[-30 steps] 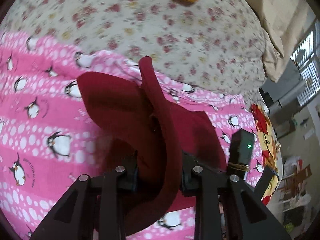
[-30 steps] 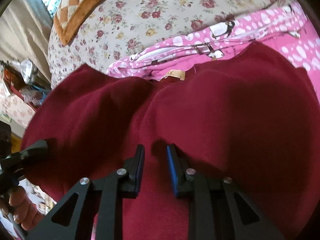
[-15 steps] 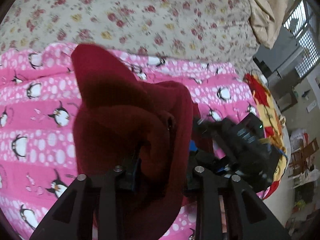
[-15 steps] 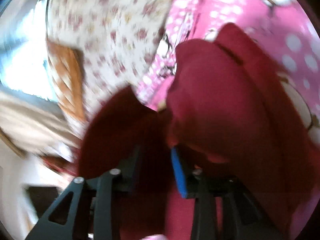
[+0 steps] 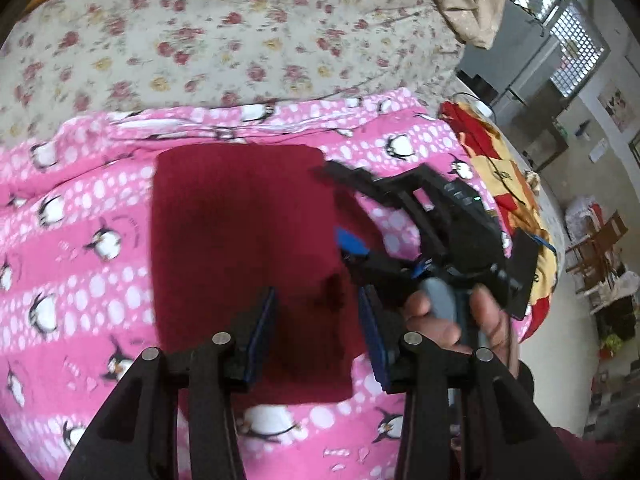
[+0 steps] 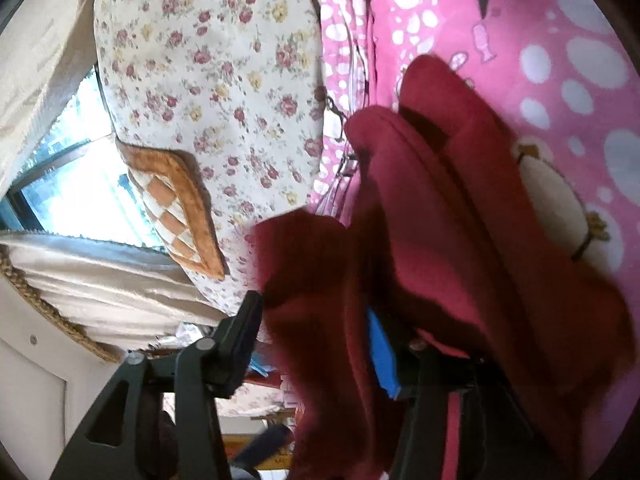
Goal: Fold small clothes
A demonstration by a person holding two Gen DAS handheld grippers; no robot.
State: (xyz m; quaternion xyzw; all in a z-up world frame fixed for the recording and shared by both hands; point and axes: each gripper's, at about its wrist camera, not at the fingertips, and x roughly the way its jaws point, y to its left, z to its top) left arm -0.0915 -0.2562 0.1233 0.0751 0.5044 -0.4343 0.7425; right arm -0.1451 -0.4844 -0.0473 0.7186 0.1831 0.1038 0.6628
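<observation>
While the pink penguin blanket [image 5: 80, 240] fills the left of the left wrist view, a dark red garment [image 5: 240, 240] lies flat on it as a neat, roughly rectangular folded shape, its far edge close to the blanket's zip seam. Beyond the blanket a floral bedsheet [image 5: 240, 40] covers the bed.

Just in front of the camera, the left hand-held gripper [image 5: 316, 332] hangs over the near half of the garment. Its jaws have just been opening; they stand apart now, with the red cloth lying beneath the gap and neither pad pressing on it.

To the right of the garment, the right hand-held gripper [image 5: 344, 208] reaches in from the side with a blue pad showing, and the person's hand [image 5: 452, 316] wraps its handle. Farther right, a red and yellow cloth [image 5: 500, 168] sits at the bed's edge.

From the right wrist view, which is rolled onto its side, a window [image 6: 80, 184] and an orange checked cushion [image 6: 176, 216] appear at the left, with the floral sheet next to them. The right hand-held gripper [image 6: 312, 332] has also just been opening its jaws. A loose fold of the red garment [image 6: 440, 240] hangs between the parted fingers, clear of the left pad; whether it still touches the blue pad cannot be told. The pink blanket shows at the right.
</observation>
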